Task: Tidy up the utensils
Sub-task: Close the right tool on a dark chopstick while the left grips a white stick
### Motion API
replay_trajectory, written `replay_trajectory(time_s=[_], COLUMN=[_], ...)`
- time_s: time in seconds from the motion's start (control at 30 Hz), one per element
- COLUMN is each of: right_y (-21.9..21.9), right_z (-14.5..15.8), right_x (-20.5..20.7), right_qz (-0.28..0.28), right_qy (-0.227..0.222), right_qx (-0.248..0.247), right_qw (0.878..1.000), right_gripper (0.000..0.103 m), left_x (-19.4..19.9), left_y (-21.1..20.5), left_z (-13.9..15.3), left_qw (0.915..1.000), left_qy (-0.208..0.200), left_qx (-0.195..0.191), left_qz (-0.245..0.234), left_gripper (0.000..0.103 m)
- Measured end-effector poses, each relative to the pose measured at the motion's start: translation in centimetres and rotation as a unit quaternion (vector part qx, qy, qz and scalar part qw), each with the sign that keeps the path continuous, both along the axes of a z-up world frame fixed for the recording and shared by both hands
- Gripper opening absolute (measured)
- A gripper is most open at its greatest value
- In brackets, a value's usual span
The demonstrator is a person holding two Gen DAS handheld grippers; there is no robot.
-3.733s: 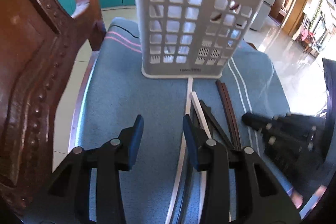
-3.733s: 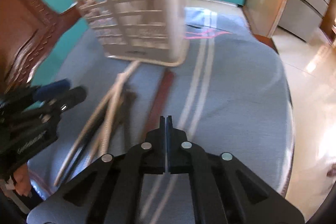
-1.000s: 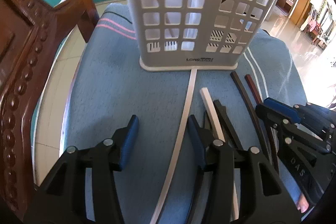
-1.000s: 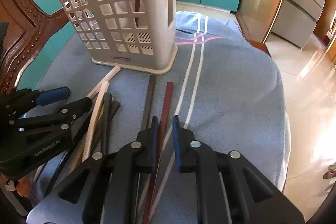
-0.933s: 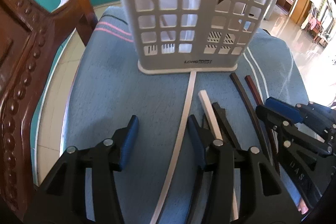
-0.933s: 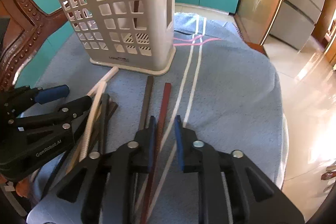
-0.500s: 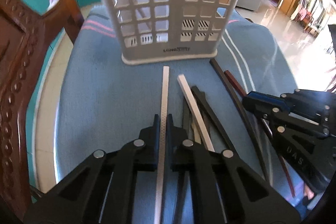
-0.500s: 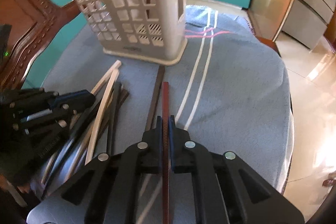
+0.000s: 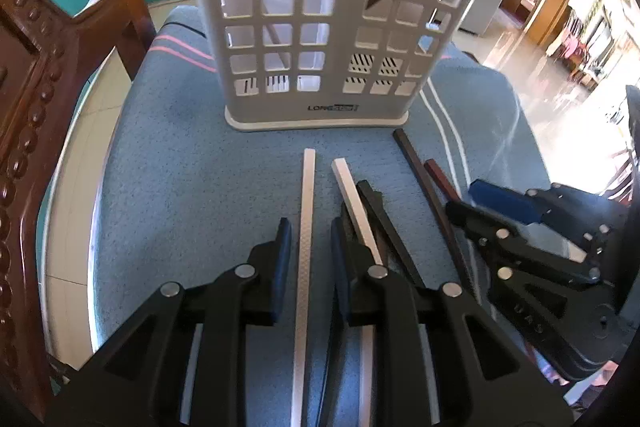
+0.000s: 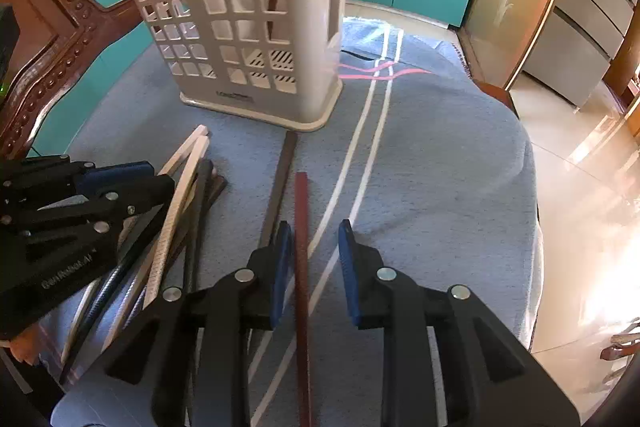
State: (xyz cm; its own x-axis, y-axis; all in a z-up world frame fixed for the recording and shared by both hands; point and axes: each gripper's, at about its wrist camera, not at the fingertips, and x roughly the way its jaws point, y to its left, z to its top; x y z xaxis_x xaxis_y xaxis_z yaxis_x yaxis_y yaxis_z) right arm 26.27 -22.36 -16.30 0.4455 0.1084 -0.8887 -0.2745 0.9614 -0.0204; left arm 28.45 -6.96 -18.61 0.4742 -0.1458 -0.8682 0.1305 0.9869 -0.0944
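Left gripper (image 9: 308, 247): jaws opening, astride white chopstick (image 9: 306, 211), unclamped
Right gripper (image 10: 312, 251): opening around red chopstick (image 10: 301, 227), likely regripping
Holder (image 9: 320, 27): upright nearby for loading

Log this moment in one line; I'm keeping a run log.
left hand-held gripper: opening, white chopstick between pads | right hand-held gripper: opening, red chopstick between pads | basket: upright on cloth

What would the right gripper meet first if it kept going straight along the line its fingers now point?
Probably the blue cloth, almost at once: the right gripper points steeply down, its jaws opening around the red chopstick. The utensil holder stands farther ahead, left of that line.
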Motion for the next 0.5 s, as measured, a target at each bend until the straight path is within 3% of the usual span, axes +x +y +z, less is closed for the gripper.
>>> replay_trajectory(time_s=[0.23,0.27,0.3,0.33,0.37,0.5], right_y=[0.1,0.1,0.1,0.1,0.1,-0.4], right_z=[-0.3,-0.3,-0.3,-0.2,-0.2,2.4], right_x=[0.3,0.3,0.3,0.2,0.1,-0.6], right_qz=[0.0,0.002,0.006,0.009,0.009,0.014], right_qy=[-0.009,-0.007,-0.002,0.005,0.007,-0.024], right_qx=[-0.008,-0.003,0.009,0.022,0.029,0.049], right_qw=[1.0,1.0,1.0,1.0,1.0,0.998], right_gripper=[0.027,0.024,0.01,0.007,0.006,0.006], left_x=[1.0,1.0,1.0,0.6,0.6,-0.2], left_y=[-0.9,-0.6,-0.3,-0.5,-0.5,0.7], left_z=[-0.5,-0.5,-0.4,-0.4,-0.4,1.0], left_qw=[0.9993,0.9992,0.9992,0.9991,0.999,0.9993], left_qy=[-0.017,-0.018,-0.018,-0.02,-0.021,-0.033], left_qx=[0.033,0.035,0.036,0.038,0.039,0.015], left_qz=[0.008,0.008,0.007,0.007,0.006,0.011], left_gripper=[0.022,0.022,0.021,0.012,0.007,0.007])
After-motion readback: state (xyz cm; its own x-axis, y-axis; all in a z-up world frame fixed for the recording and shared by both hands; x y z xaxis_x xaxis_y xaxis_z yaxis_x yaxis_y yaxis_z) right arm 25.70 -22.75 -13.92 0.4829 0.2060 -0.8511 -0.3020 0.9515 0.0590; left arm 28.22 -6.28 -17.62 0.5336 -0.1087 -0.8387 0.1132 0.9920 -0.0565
